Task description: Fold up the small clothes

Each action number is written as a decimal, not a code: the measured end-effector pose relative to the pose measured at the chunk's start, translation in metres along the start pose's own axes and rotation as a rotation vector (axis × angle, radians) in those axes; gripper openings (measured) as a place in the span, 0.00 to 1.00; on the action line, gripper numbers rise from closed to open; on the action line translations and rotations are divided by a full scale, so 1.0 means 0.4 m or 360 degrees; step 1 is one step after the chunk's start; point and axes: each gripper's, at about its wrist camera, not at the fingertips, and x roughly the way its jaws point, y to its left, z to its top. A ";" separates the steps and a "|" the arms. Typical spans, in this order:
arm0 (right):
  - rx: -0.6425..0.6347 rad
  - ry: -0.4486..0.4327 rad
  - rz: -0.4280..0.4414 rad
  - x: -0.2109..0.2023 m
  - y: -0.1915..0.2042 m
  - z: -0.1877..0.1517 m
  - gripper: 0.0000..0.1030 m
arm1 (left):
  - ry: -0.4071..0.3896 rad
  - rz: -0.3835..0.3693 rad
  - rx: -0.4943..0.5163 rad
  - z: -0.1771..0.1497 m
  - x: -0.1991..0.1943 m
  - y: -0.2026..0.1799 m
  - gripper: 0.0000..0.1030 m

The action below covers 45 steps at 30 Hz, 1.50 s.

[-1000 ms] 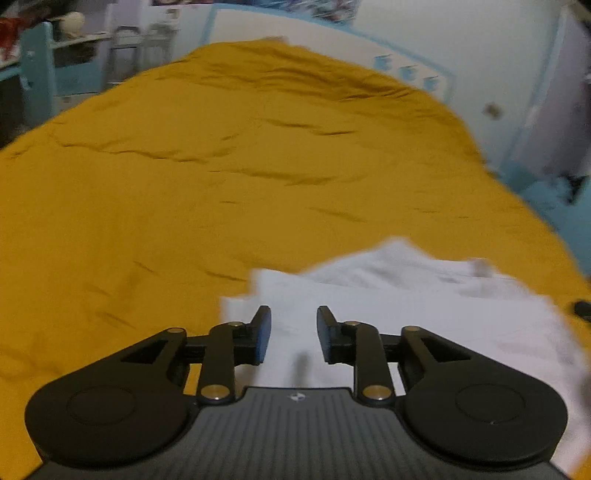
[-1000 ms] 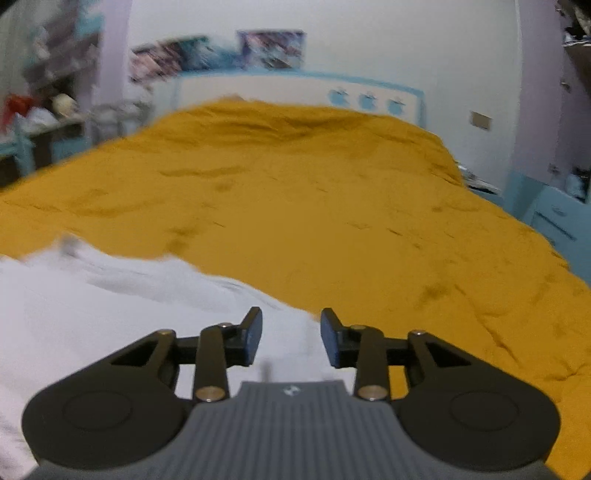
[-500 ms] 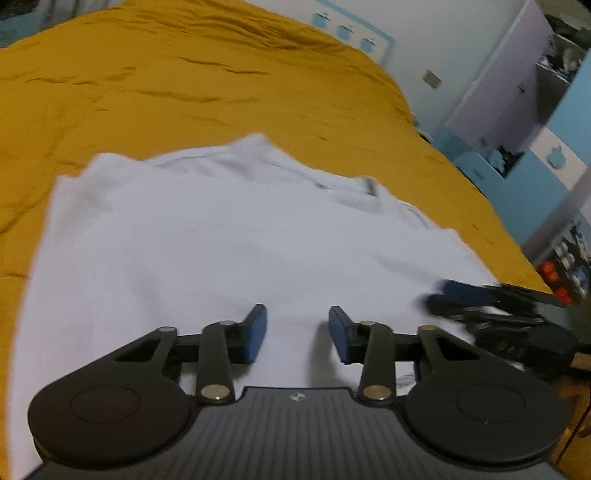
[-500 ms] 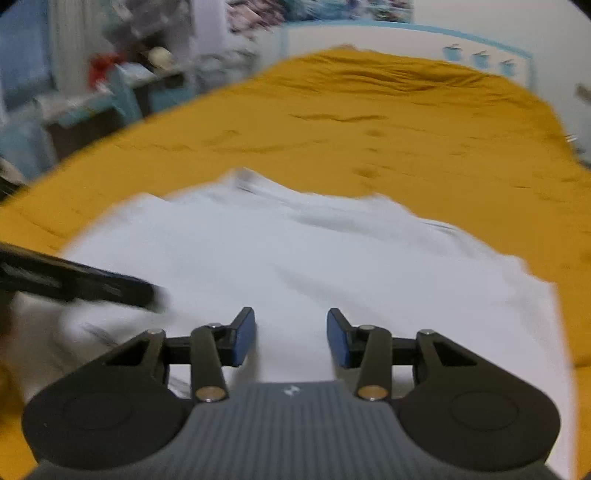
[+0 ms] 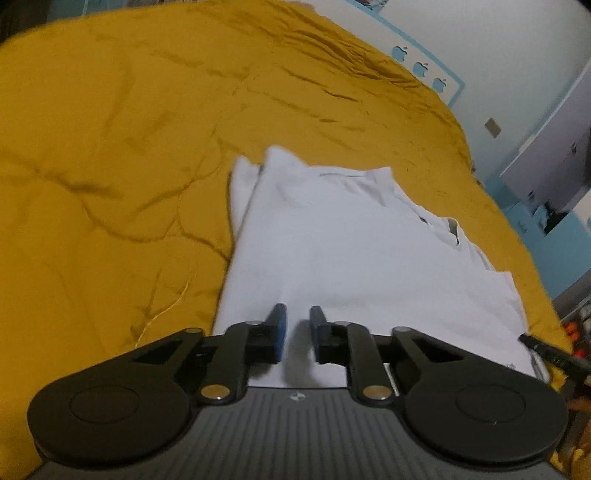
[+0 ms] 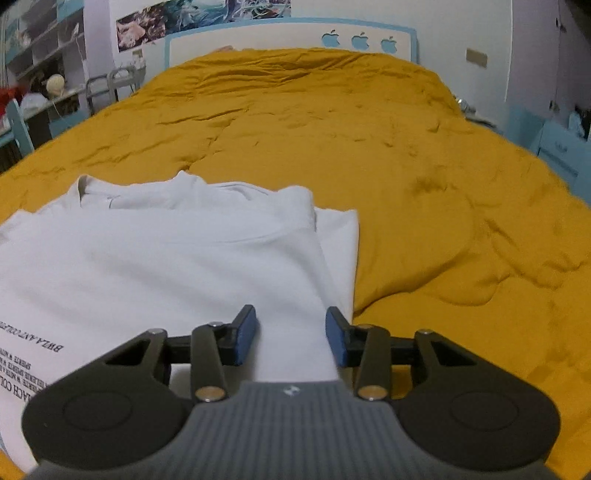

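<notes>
My left claw (image 5: pixel 297 334) is hanging over the near left part of the white shirt (image 5: pixel 354 251). Its blue pads (image 5: pixel 281 326) are sitting close together with a small gap between them. They have just been closing in, but no cloth is between them, so this claw is released and grasping nothing. Its dark shadow is falling on the shirt right under the gap.

My right claw (image 6: pixel 291 339) is hanging over the near right edge of the same shirt (image 6: pixel 159 266). Its pads (image 6: pixel 248 334) are standing farther apart. The folded edge of the shirt is showing in the gap, but I am seeing it lying below the pads, not pinched, so this claw is released too.

In the left view, the tip of my right claw (image 5: pixel 554 356) is peeking in at the right side, beside the shirt's corner.

The shirt is lying flat on the yellow blanket (image 6: pixel 424 166) of the bed. Both sides are folded in, and a sleeve (image 6: pixel 338 251) is sticking out under the fold on the right. Black printed words (image 6: pixel 33 354) are showing near my right claw, upside down. The collar (image 6: pixel 85 186) is lying at the far end.

Farther back, the blanket is looking wrinkly. A white headboard (image 6: pixel 288 37) with three blue apple shapes (image 6: pixel 360 40) is standing at the far end of the bed. Pictures (image 6: pixel 192 16) are hanging on the wall above it.
</notes>
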 end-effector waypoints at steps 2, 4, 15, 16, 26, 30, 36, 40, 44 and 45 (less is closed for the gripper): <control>0.0128 -0.0099 0.0051 -0.062 0.006 0.003 0.39 | -0.0062 -0.0014 0.0092 -0.022 -0.068 -0.051 0.36; 0.0254 -0.0181 0.0181 -0.141 0.026 -0.013 0.40 | -0.0146 -0.0106 0.0116 -0.060 -0.130 -0.096 0.54; 0.0093 -0.0011 0.0598 -0.250 0.245 -0.133 0.45 | -0.0060 -0.0096 0.0067 -0.230 -0.138 -0.143 0.61; 0.0089 0.0002 0.0564 -0.240 0.245 -0.140 0.45 | -0.0049 -0.0067 0.0049 -0.237 -0.138 -0.131 0.61; 0.0448 0.0041 0.0224 -0.207 -0.014 -0.163 0.45 | -0.0005 -0.0061 -0.0131 -0.237 -0.147 -0.028 0.41; 0.0527 0.0052 0.0230 -0.205 -0.054 -0.161 0.45 | 0.0004 -0.0036 -0.0123 -0.239 -0.150 -0.036 0.41; 0.0566 0.0000 0.0258 -0.281 -0.023 -0.147 0.54 | -0.0052 0.0029 -0.0065 -0.234 -0.210 -0.091 0.59; 0.0675 -0.0047 0.0418 -0.379 -0.012 -0.162 0.66 | -0.0133 0.0019 -0.0031 -0.235 -0.278 -0.126 0.66; 0.0798 -0.0022 0.0486 -0.445 0.003 -0.191 0.72 | -0.0193 -0.0002 -0.0035 -0.251 -0.332 -0.151 0.77; 0.0827 -0.0015 0.0494 -0.457 0.007 -0.200 0.76 | -0.0197 -0.0018 -0.0047 -0.255 -0.338 -0.152 0.77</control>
